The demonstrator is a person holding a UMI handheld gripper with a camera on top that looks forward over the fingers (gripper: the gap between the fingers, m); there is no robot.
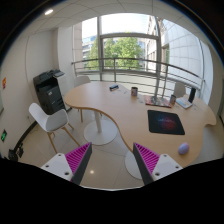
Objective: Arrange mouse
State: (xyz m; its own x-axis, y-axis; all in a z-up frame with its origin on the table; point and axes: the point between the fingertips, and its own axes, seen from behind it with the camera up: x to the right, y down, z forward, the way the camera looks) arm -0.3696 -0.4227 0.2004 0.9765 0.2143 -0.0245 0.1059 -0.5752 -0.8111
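A small pale lilac mouse (183, 148) lies near the front right edge of the curved wooden table (115, 105), just right of a black mouse mat (165, 122) with a coloured print. My gripper (111, 160) is open and empty, held high above the floor, well short of the table. Its pink-padded fingers (76, 158) stand wide apart, with only the floor between them. The mouse lies beyond and to the right of the right finger (148, 158).
A white chair (50, 118) stands left of the table. A black printer (48, 92) stands by the left wall. Cups (134, 91), a small box (157, 100) and a monitor (184, 95) sit on the table's far side. Large windows lie behind.
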